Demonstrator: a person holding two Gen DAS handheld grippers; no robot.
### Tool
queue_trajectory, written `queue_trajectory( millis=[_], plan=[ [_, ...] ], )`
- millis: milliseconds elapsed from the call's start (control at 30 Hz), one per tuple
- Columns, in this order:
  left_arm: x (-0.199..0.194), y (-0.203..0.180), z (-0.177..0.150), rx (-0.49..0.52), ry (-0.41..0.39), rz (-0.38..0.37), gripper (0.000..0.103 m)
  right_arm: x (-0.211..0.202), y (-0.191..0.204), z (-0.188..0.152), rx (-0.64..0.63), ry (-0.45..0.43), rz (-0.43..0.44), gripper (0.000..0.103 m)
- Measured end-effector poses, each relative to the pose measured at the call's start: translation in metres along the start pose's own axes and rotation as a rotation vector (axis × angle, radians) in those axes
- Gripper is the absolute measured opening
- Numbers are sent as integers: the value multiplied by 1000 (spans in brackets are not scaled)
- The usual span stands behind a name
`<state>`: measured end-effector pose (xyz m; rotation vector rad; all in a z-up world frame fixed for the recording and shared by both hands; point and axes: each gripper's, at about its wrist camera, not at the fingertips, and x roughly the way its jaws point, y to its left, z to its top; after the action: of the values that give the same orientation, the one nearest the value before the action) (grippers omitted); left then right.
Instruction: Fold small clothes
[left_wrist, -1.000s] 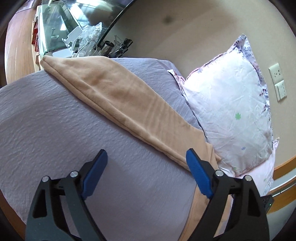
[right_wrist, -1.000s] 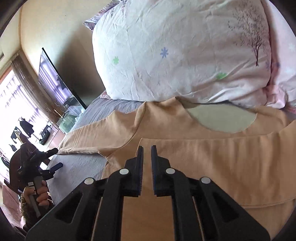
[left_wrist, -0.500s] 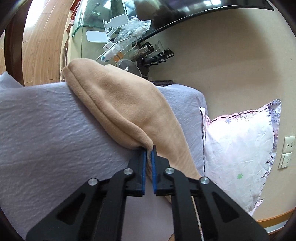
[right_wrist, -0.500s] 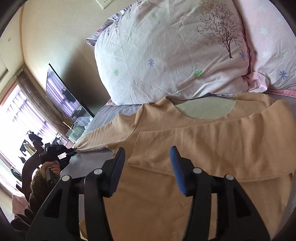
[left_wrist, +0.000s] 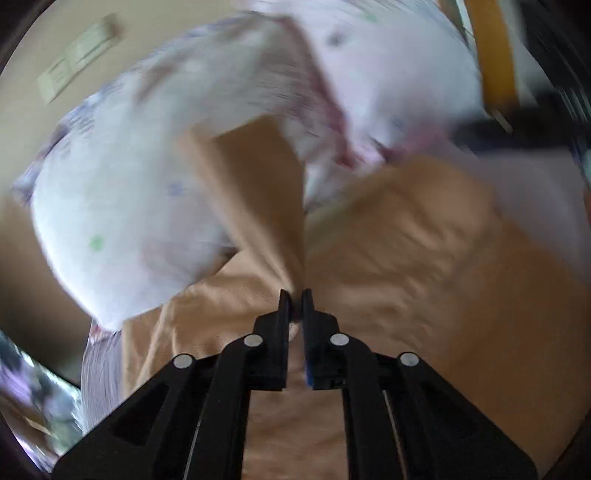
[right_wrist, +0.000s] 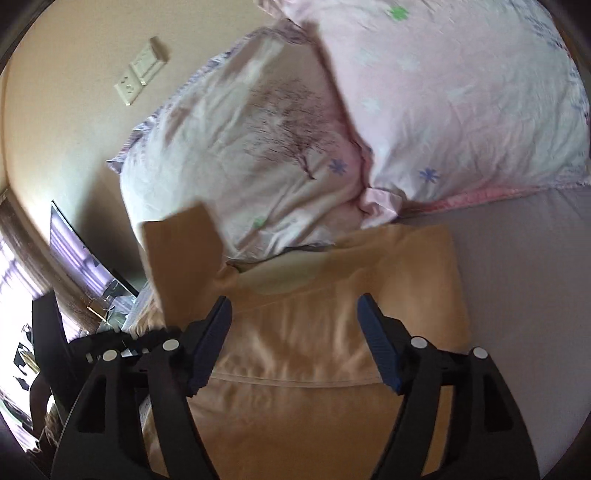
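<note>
Bedroom scene: grey bedsheet (right_wrist: 524, 280) w/ two floral pillows against a beige wall; wall sockets (right_wrist: 142, 70) above. Left-wrist view is motion-blurred.

Tan shirt (right_wrist: 332, 350) lies flat on the sheet, neckline just beside the white pillow (right_wrist: 240, 147); pink pillow (right_wrist: 443, 92) to its right. One side looks already folded in across the chest.

Left gripper (left_wrist: 295, 295): tongs pressed together, clamped on the sleeve (left_wrist: 251, 192), which stands up off the bed, cuff end raised in front of the white pillow. Right gripper (right_wrist: 293, 314): tongs wide apart, holding nothing, hovering over the shirt's chest.

Step, as I judge it: folding the second sleeve inward. Next move prob. needs the left gripper to carry the sleeve across & lay it flat on the body before letting go; right gripper could pin the fold.

Room: open sheet to the shirt's right. Pillows crowd the collar edge, so little slack there. Bed edge on the left side sits near the shirt.
</note>
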<state>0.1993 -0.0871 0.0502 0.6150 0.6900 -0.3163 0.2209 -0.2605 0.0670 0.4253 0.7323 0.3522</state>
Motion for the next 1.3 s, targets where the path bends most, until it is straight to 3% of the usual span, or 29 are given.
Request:
queue_trajectory(
  millis=[67,133,200,300,400,467,500,600,700,767,833,900,967,1033,1100,1133,1233,1300],
  plan=[
    [16,-58,-12,199,29,44,12,12,-25,-3,74,53,-4,70],
    [12,-77,-28,268,15,78,20,23,-47,-8,142,111,20,55],
    [-8,-70,-43,227,3,22,37,32,-59,-11,154,146,-1,51],
    [-31,-42,-59,120,-1,6,51,50,-63,-17,130,192,-21,39],
    [-36,-14,-71,7,48,9,54,70,-51,-29,52,251,-44,38],
    [-34,1,-84,-39,96,34,54,79,-41,-42,0,274,-69,29],
    [-34,7,-91,-57,113,49,55,78,-34,-46,-41,259,-74,2],
    [-28,23,-106,-114,165,60,55,67,-17,-49,-123,203,-70,2],
    [-25,33,-113,-163,181,42,58,32,-15,-27,-123,14,-142,2],
    [-23,36,-111,-175,184,34,59,16,-28,-12,-90,-83,-245,2],
    [-23,36,-110,-176,182,34,59,22,-45,-2,-95,-75,-398,3],
    [-23,36,-110,-174,180,36,59,33,-54,-1,-102,-13,-460,3],
    [-24,36,-113,-184,178,35,61,27,-54,-4,-96,-54,-386,12],
    [-24,38,-115,-201,177,32,64,34,-51,-10,-118,-31,-353,33],
    [-20,44,-114,-236,173,10,64,52,-62,-16,-103,75,-363,35],
    [-20,47,-116,-263,171,-9,64,71,-70,-21,-88,169,-392,36],
    [-40,62,-127,-364,144,-96,64,57,-65,-31,-117,154,-367,35],
    [-76,73,-145,-429,63,-183,70,25,-60,-43,-91,142,-209,39]
  ],
)
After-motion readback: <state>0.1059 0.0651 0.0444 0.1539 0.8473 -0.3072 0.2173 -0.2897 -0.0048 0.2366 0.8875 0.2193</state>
